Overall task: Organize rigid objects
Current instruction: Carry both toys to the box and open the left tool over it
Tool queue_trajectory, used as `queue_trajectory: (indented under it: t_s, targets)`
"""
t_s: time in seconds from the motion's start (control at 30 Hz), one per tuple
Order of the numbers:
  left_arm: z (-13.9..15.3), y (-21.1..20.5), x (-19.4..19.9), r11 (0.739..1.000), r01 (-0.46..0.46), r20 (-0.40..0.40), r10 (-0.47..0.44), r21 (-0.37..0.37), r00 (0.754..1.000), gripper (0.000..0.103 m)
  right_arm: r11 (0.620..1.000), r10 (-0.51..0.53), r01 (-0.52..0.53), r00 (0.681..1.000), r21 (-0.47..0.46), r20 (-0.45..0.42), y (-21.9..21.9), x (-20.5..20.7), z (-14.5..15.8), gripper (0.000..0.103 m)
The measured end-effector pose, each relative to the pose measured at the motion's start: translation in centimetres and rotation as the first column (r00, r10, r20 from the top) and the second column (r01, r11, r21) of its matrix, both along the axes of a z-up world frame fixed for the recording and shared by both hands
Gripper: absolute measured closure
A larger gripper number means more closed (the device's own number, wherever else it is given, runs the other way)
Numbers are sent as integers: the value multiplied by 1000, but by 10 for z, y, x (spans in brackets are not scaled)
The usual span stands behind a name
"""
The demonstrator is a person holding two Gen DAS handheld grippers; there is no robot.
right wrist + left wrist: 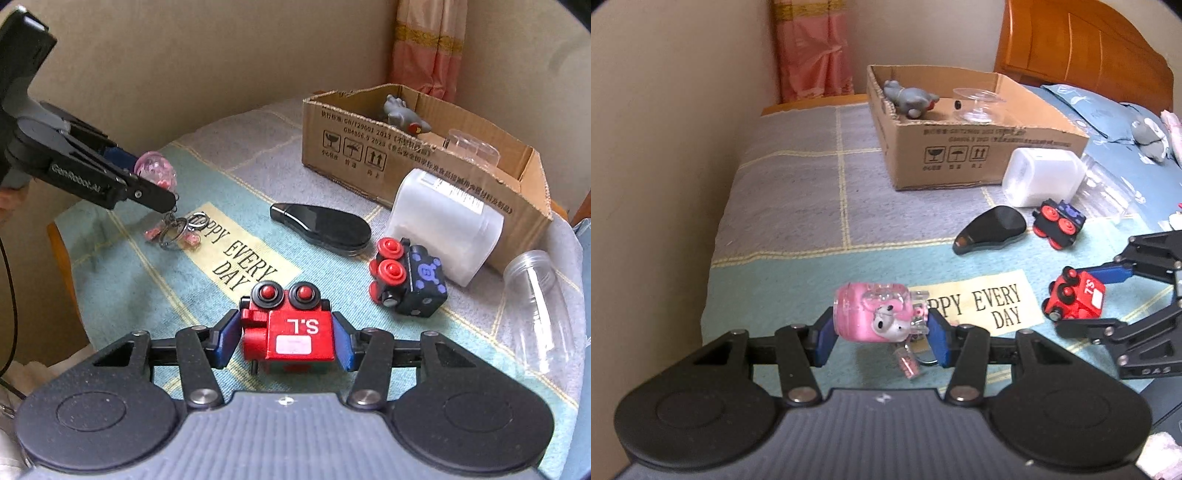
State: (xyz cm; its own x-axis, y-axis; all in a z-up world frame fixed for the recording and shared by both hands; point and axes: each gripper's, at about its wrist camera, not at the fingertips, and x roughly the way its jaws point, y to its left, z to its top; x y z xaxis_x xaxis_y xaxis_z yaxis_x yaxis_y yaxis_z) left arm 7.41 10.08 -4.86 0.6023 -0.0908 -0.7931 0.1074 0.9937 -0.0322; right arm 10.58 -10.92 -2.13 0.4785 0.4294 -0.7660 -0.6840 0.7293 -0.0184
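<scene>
I am clenching my left gripper (882, 332) on the pink translucent keychain charm (875, 315) and my right gripper (286, 341) on the red plastic toy engine (291, 328), both just above the bed; I am carrying each level toward the open cardboard box (990, 155), clearing its near wall.

A bed (798, 192) with a checked blue-grey blanket stands against a beige wall (665, 110). A pink curtain (812, 55) hangs beside the wooden headboard (1078, 44).
</scene>
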Motion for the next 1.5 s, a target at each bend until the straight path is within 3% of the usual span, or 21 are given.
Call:
queue_trajectory:
  t_s: [0.33, 0.57, 0.83, 1.0, 1.17, 1.4, 1.43, 1.5]
  targets:
    - [26, -6, 7, 998, 65, 4, -65, -25, 998, 53, 1000, -8, 8, 1000, -18, 20, -5, 3, 16, 47]
    - [66, -25, 24, 989, 151, 74, -150, -5, 986, 54, 1000, -2, 3, 997, -21, 74, -17, 10, 50, 47]
    - [116, -56, 70, 964, 266, 141, -266, 16, 954, 54, 999, -42, 38, 989, 30, 143, -35, 41, 100, 47]
    - [137, -70, 116, 961, 277, 160, -276, 18, 948, 54, 995, -95, 87, 979, 54, 178, -45, 72, 120, 47]
    - [137, -78, 164, 967, 253, 156, -254, 27, 955, 54, 991, -132, 123, 973, 58, 189, -52, 104, 130, 47]
    - [103, -76, 210, 982, 185, 91, -188, 35, 978, 53, 983, -183, 176, 969, 56, 166, -57, 147, 129, 47]
    - [97, -74, 213, 983, 178, 83, -180, 31, 980, 49, 982, -187, 181, 969, 56, 162, -59, 151, 128, 47]
    - [88, -71, 215, 985, 172, 75, -173, 20, 982, 23, 979, -199, 191, 969, 63, 148, -60, 160, 125, 47]
